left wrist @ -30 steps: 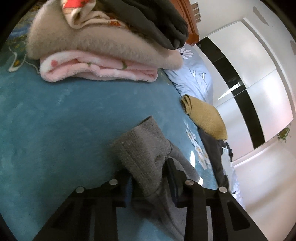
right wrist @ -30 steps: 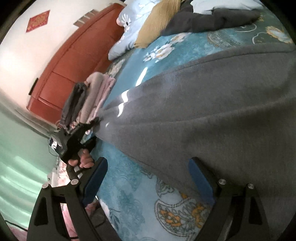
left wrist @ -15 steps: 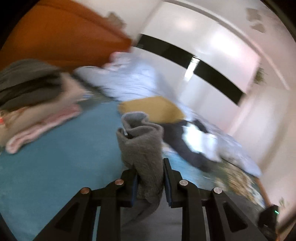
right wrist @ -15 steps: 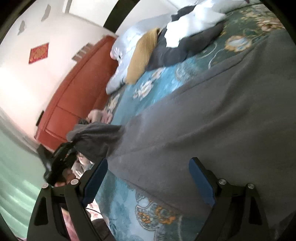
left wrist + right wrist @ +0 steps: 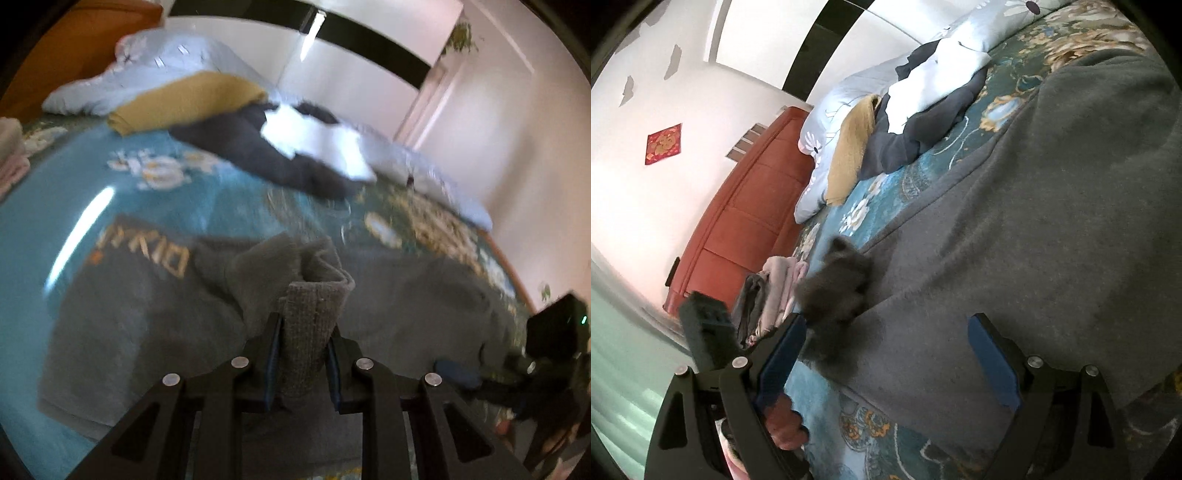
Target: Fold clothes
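bare bedspread at 9 o'clock, clutter at 12
open teal bed (image 5: 55,177) lies left; dark clothes pile (image 5: 266,155) and mustard garment (image 5: 184,101) block 12 o'clock.

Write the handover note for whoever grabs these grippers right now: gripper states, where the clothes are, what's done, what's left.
Left gripper: shut on the ribbed cuff of the grey sweatshirt, sleeve lifted over the body.
Right gripper: open, over the sweatshirt, holding nothing.
Sweatshirt lies spread on the teal bedspread.
Done: a folded stack sits near the headboard.
Left: lay the sleeve across, finish folding; the yellow garment and dark garment look unfolded.
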### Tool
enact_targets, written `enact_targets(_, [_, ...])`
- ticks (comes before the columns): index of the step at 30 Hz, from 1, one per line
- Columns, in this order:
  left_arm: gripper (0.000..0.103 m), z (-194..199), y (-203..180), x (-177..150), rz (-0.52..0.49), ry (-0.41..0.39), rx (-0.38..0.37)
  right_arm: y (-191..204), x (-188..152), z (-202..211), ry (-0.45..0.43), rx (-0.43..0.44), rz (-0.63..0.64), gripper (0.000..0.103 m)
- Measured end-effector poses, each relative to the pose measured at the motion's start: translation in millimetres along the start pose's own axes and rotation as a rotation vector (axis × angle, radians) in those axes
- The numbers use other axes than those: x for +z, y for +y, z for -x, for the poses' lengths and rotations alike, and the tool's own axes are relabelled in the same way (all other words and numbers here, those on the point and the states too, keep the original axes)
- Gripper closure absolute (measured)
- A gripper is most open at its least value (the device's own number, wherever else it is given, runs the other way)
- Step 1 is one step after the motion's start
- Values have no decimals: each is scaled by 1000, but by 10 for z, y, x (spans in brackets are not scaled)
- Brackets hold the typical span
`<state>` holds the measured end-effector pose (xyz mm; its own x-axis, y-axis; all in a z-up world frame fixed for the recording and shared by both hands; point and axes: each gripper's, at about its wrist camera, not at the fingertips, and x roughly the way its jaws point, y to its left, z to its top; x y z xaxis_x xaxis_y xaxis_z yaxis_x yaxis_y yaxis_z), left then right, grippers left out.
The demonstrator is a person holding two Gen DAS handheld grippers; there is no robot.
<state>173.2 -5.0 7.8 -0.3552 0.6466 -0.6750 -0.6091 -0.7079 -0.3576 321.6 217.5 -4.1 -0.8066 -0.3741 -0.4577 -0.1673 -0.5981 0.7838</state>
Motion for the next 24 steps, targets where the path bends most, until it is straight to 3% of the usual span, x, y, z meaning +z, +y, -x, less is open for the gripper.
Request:
enact_targets(1, [77,2,-14,-33,-6,5,4,7,0,-16,1,-4,4,13])
enact_targets(2, [70,8,-16,-52,-9,11,-4,14,0,-33,1,-8,7,13])
enact_targets(3, [51,13,1,-66,-2,27,-21,17,-10,-45,2,-11,10,13])
enact_targets(5, [37,22,44,-76,19,54,-65,24,-19,-82,6,-17,22,13])
enact_targets(10, [37,196,182,-23,75,60,-109,73,-60,-106,5,-31,57,13])
enact_targets(13, [34,491,386,62,112,-22,-113,114,-67,-111,8,-34,71,13])
enact_targets(14, [30,595,467,87,118,-54,-102,133,-68,-117,10,-35,78,13])
enact_targets(17, [27,823,819,95,148,-137,64,241,-77,-188,29,-36,110,13])
enact_targets(19, [27,860,1057,22,188,-138,155,332,-91,-282,46,-44,131,13])
enact_targets(22, [27,854,1308,-146,271,-116,132,463,-119,-459,74,-65,149,13])
enact_targets(24, [27,833,1355,-242,275,-110,124,545,-138,-585,91,-72,155,13])
